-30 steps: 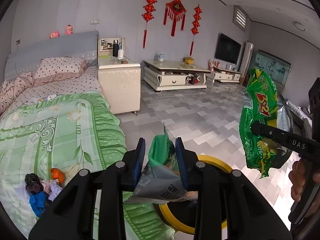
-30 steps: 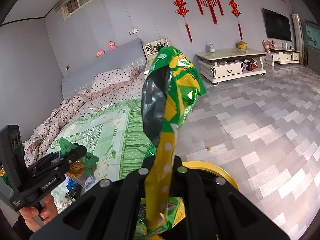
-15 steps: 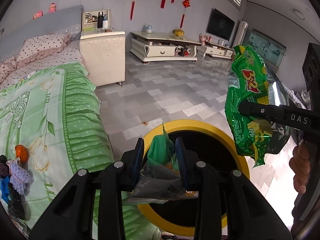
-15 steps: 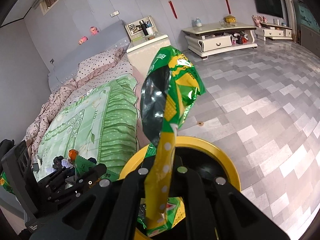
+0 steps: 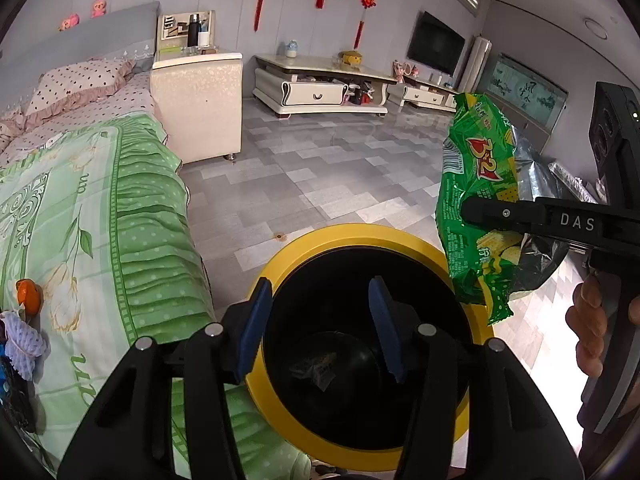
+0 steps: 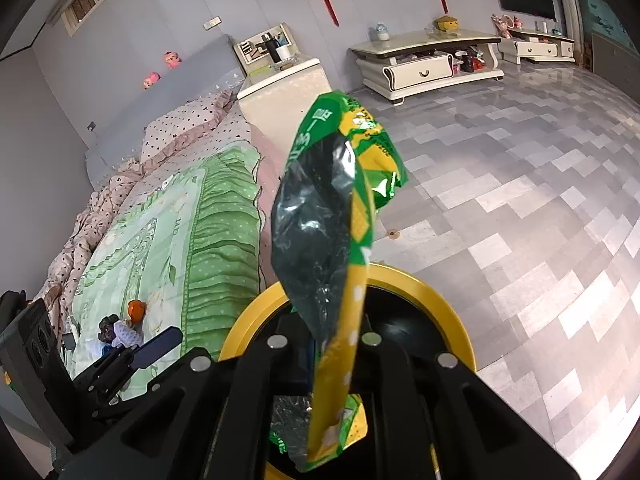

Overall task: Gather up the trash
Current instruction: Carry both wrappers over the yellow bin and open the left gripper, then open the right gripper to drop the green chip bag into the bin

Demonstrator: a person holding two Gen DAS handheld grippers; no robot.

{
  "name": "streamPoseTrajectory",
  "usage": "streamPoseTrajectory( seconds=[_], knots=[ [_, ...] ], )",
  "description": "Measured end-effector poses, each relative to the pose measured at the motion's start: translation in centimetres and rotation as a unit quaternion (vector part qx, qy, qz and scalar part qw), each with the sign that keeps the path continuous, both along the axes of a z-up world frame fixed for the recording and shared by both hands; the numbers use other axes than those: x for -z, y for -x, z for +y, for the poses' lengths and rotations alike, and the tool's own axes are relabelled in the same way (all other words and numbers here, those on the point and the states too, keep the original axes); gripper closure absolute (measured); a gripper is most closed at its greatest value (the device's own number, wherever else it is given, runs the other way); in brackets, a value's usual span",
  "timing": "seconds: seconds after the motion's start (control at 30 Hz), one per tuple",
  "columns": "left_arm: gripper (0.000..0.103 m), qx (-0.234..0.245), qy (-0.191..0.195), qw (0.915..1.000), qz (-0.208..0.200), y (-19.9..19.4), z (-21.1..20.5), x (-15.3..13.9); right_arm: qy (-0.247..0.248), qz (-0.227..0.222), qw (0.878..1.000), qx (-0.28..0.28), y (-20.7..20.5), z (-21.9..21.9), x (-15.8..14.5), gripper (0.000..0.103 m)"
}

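The left gripper (image 5: 318, 322) hung with jaws spread wide and empty over the yellow-rimmed bin (image 5: 280, 256), a wrapper (image 5: 318, 366) inside. The right gripper (image 6: 324, 344) pinched a green snack bag (image 6: 332, 216) above it. Green bedspread (image 5: 100, 208) filled the left; grey tile floor (image 5: 304, 168) stretched beyond.

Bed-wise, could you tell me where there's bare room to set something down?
The green quilt is bare between the pile of small items at its near end and the pillow. The grey floor beyond the bin is open too.
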State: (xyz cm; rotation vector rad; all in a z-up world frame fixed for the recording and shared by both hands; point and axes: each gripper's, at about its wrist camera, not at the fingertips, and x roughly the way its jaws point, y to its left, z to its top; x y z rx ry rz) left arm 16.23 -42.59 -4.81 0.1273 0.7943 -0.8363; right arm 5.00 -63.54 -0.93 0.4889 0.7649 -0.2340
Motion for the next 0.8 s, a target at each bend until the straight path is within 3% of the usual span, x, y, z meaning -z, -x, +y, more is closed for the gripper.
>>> streamPoseTrajectory(
  seconds=[0.23,0.3,0.4,0.8],
  knots=[
    [0.034,-0.007,0.003,0.9998,-0.017,0.3,1.5,-1.1,-0.007,0.005,1.000,0.016,0.8,-0.2,0.2,0.073],
    [0.027,-0.016,0.006,0.9995,-0.025,0.4,2.3,-1.5,-0.011,0.007,1.000,0.017,1.0,-0.2,0.2,0.061],
    [0.024,-0.028,0.008,0.9991,-0.031,0.1,3.6,-1.9,-0.016,0.011,1.000,0.012,1.2,0.2,0.2,0.056],
    [0.023,-0.078,0.017,0.9956,-0.049,-0.5,9.9,-3.6,-0.020,0.032,0.999,-0.008,0.9,2.7,-0.3,0.051]
  ],
)
